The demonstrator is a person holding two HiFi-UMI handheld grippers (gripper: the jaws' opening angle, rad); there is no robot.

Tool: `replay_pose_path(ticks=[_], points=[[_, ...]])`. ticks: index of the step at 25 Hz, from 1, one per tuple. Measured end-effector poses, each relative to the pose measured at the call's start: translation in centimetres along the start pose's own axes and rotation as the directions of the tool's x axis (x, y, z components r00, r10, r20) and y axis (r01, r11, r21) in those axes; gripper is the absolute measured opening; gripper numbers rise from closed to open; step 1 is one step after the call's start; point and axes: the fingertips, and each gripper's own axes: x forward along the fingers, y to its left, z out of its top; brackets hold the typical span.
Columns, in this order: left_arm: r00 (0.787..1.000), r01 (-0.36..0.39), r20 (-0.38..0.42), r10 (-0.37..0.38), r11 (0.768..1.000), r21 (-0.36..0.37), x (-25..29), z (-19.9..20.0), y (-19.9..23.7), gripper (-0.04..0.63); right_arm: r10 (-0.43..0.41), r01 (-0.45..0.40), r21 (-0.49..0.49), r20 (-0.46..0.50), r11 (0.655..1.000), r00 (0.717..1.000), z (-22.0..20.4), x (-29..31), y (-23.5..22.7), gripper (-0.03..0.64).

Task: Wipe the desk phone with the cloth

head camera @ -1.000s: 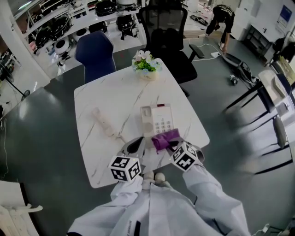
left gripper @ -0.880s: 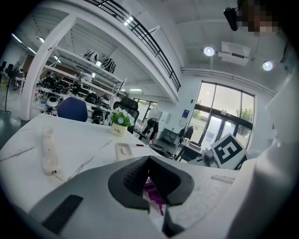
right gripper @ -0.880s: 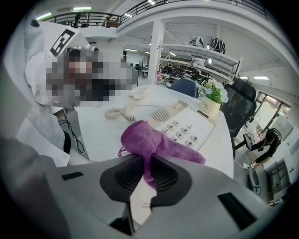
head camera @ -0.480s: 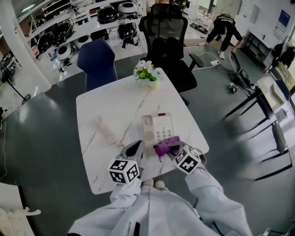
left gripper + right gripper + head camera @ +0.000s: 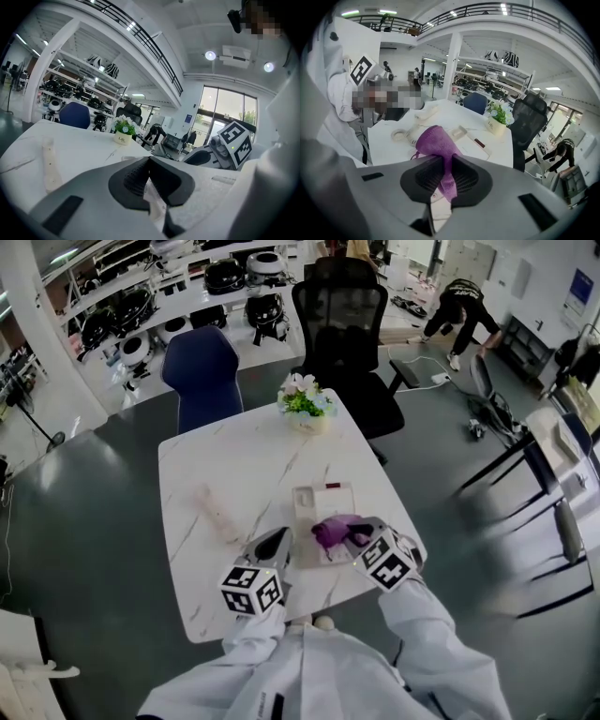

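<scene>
While the right gripper (image 5: 356, 534) keeps its jaws squeezed tight on the purple cloth (image 5: 333, 530), it has pushed the cloth up from the near edge of the phone (image 5: 323, 495) onto its middle. The phone lies on the table (image 5: 216, 446), near the 5 o'clock corner. So the wiping looks under way, and I think the part at 12 o'clock from the cloth is still to do. The left gripper (image 5: 274, 545) sits at the phone's 9 o'clock, jaws together, nothing in them. The handset (image 5: 214, 510) lies off the phone, further out at 9 o'clock.
</scene>
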Motion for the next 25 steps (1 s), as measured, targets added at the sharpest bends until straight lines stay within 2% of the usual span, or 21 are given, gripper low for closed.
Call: replay_pose_path(ticks=[9,25], points=[[1.0,-0.01,-0.002,0.01,1.0,-0.014,0.9,0.2,1.2,-0.002,-0.046,0.046,-0.002,0.055,0.999,0.997,3.2,1.9,-2.9,0.034],[0.997,-0.069,-0.028,0.068,0.997,-0.035,1.1,-0.5,3.5,-0.002,-0.115,0.125,-0.069,0.133,0.99,0.984,8.9,4.8,-7.1,0.034]])
